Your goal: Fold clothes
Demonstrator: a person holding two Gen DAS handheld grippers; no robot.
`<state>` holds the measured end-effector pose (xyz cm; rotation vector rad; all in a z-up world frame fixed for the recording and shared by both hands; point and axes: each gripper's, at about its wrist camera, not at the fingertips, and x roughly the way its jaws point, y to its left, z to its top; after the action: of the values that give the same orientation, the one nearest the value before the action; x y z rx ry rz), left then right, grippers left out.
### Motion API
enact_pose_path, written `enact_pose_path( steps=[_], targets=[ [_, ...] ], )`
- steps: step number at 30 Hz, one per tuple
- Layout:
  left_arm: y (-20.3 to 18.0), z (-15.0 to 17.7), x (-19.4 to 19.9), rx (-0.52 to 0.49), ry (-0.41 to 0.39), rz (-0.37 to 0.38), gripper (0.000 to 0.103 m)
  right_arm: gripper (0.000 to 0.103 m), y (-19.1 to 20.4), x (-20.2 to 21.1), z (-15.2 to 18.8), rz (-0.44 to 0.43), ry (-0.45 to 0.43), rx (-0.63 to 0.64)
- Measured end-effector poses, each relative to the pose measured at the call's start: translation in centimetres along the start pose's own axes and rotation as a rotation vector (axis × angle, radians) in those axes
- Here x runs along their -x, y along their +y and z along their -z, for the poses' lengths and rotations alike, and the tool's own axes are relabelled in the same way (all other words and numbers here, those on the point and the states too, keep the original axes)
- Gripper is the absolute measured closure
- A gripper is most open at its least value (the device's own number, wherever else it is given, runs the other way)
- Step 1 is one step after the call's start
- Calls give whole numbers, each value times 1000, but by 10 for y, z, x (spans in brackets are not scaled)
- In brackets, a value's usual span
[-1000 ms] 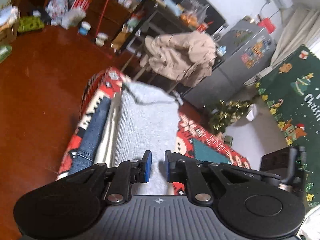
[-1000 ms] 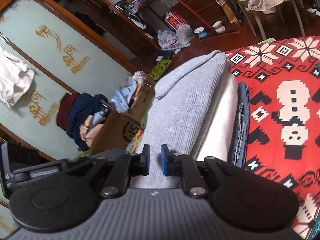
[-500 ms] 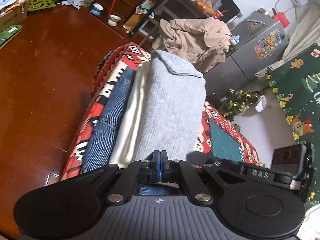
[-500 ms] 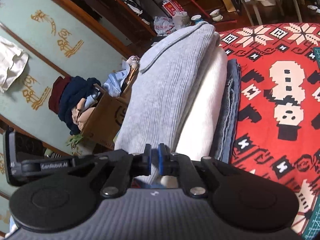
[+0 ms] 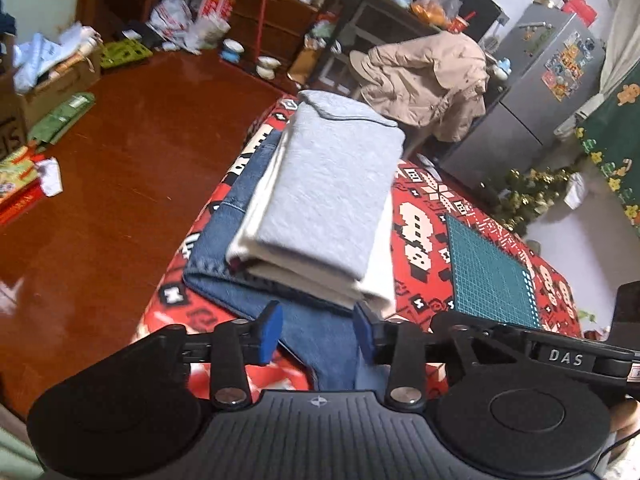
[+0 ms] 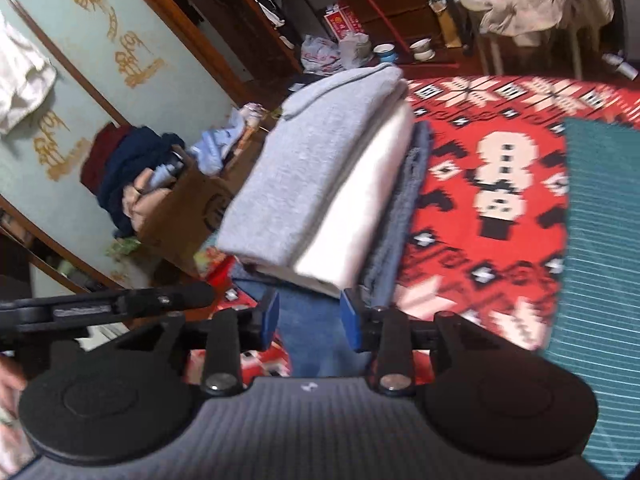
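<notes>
Worktop point(image 5: 424, 216) wears a red patterned cloth with white snowman-like figures; dark red-brown wooden floor point(image 5: 120, 184) lies to its left in the left wrist view. On the cloth sits the folded stack: grey garment point(image 5: 332, 192) on top, white garment point(image 5: 372, 284) under it, blue jeans point(image 5: 224, 248) at the bottom, one denim end reaching toward the camera. A green cutting mat point(image 5: 488, 268) lies on the cloth right of the stack.

Left gripper point(image 5: 316, 330) has just been opening; jaws stand spread over the denim, pads clear of it. Right gripper point(image 6: 310, 314) likewise has just been opening, jaws spread above the denim end, nothing pinched.

Left wrist view alone shows a beige coat point(image 5: 424, 80) draped over a chair, a grey fridge point(image 5: 536, 92) with stickers, and a small Christmas tree point(image 5: 528, 196). Right wrist view alone shows a pale green wall panel point(image 6: 80, 64) with gold characters, unreadable, and a cardboard box point(image 6: 180, 212) heaped with clothes.

Readable writing: "DAS" on the gripper body at the right of the left wrist view. Other labels are too blurred.
</notes>
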<state>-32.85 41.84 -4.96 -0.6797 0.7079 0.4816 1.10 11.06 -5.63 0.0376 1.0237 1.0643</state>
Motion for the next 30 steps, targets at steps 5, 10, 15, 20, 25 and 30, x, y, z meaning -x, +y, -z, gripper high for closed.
enact_pose_path(
  steps=[5,10,15,20,25,30],
  targets=[
    [-31,31,21,-47,-62,-128,42,40,-10,39,18,107,-29,78],
    [-60,47,28,-103,-84,-219,31,17,-14,72,32,207,-67,130],
    [-79,56,40,-141,-128,-256,21,2,5,95,44,229,-81,181],
    [-88,57,51,-117,-142,-277,18,1,25,112,48,242,-95,196],
    [-103,64,63,-71,-156,-339,16,1,34,127,50,239,-93,206],
    [-112,57,70,-86,-127,-362,16,1,40,137,48,274,-119,199]
  ],
)
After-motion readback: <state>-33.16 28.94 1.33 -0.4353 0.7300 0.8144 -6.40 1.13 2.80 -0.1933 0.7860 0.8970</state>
